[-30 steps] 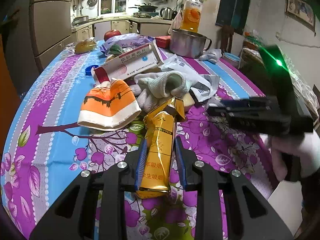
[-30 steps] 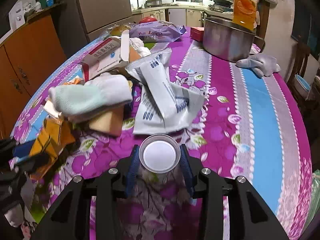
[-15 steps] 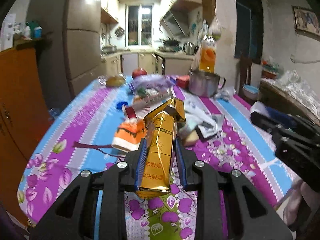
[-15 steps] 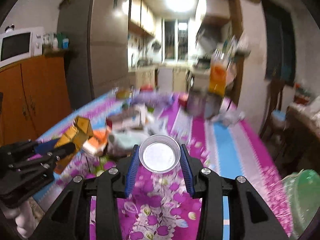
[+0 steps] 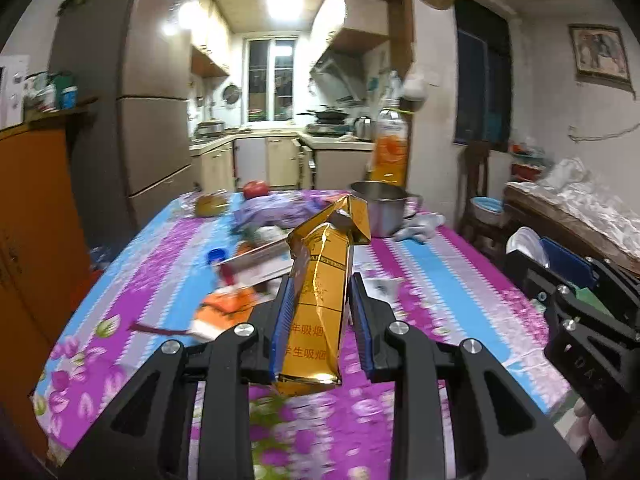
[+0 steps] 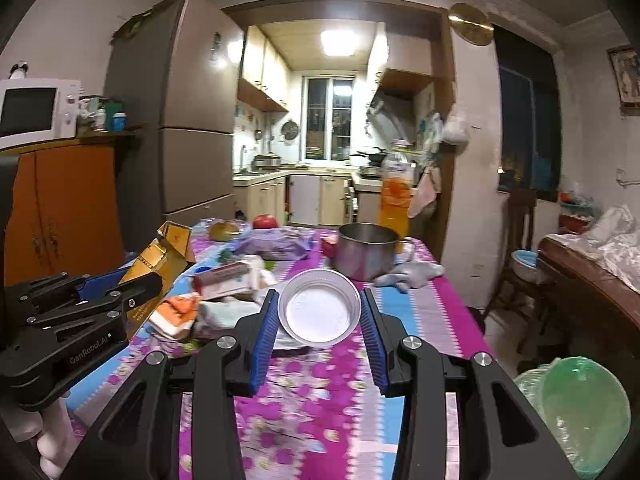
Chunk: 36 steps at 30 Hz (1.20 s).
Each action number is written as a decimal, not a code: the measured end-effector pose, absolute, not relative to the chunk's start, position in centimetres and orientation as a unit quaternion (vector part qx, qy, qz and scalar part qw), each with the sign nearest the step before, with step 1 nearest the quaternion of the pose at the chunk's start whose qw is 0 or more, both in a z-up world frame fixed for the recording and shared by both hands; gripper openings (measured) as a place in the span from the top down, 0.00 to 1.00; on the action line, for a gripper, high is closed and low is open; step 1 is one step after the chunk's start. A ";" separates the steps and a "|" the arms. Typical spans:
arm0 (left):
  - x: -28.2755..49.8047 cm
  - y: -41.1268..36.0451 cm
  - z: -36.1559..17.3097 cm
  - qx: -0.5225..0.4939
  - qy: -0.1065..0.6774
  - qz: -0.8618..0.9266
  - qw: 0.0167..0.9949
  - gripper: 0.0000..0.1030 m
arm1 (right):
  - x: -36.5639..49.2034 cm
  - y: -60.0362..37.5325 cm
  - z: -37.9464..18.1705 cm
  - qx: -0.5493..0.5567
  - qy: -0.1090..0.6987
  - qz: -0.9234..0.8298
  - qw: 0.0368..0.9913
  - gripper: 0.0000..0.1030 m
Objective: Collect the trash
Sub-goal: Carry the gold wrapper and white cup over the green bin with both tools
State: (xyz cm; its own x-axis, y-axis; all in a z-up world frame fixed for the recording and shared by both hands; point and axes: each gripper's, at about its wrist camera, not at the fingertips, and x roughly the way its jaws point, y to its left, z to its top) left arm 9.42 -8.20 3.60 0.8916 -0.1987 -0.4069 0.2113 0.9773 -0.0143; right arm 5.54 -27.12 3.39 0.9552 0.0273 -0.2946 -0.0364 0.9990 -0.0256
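L gripper (image 5: 322,320) clamps gold pack (image 5: 318,300), R gripper (image 6: 319,322) grips clear cup (image 6: 319,312) (both above table (image 6: 424,312))

The crumpled gold foil carton (image 5: 318,300) has a glossy, creased metallic skin that catches the light. The round clear plastic cup (image 6: 319,307) looks smooth and thin, with a milky white base. The left gripper (image 5: 321,320) and right gripper (image 6: 319,322) are matt black plastic with ribbed blue pads (image 5: 280,316) and bright metal screw heads. A shiny printed floral cloth (image 6: 424,312) covers the desk. The steel pot (image 6: 366,257) has a dull brushed sheen.
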 end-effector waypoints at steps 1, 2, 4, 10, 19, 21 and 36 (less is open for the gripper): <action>9.5 -9.2 3.8 0.019 0.205 -0.114 0.972 0.74 | 5.2 -27.9 3.6 -0.015 0.148 0.007 0.989 0.60; 9.5 -9.9 3.9 0.020 0.204 -0.121 0.971 0.74 | 4.9 -28.8 3.8 -0.015 0.148 -0.002 0.989 0.60; 9.6 -12.3 4.2 0.025 0.202 -0.143 0.969 0.74 | 4.2 -30.7 4.2 -0.015 0.150 -0.023 0.988 0.60; 9.9 -19.5 4.4 0.038 0.206 -0.209 0.955 0.74 | 2.1 -38.4 4.9 -0.003 0.162 -0.099 0.982 0.60; 9.8 -30.5 3.5 0.068 0.230 -0.302 0.923 0.74 | -1.0 -50.6 4.2 0.031 0.200 -0.191 0.960 0.60; 10.0 -32.9 3.0 0.075 0.241 -0.320 0.913 0.74 | -1.1 -52.8 3.6 0.038 0.214 -0.204 0.955 0.60; 13.2 -47.0 -4.2 0.138 0.403 -0.420 0.801 0.74 | 2.5 -68.3 -5.1 0.123 0.412 -0.210 0.878 0.60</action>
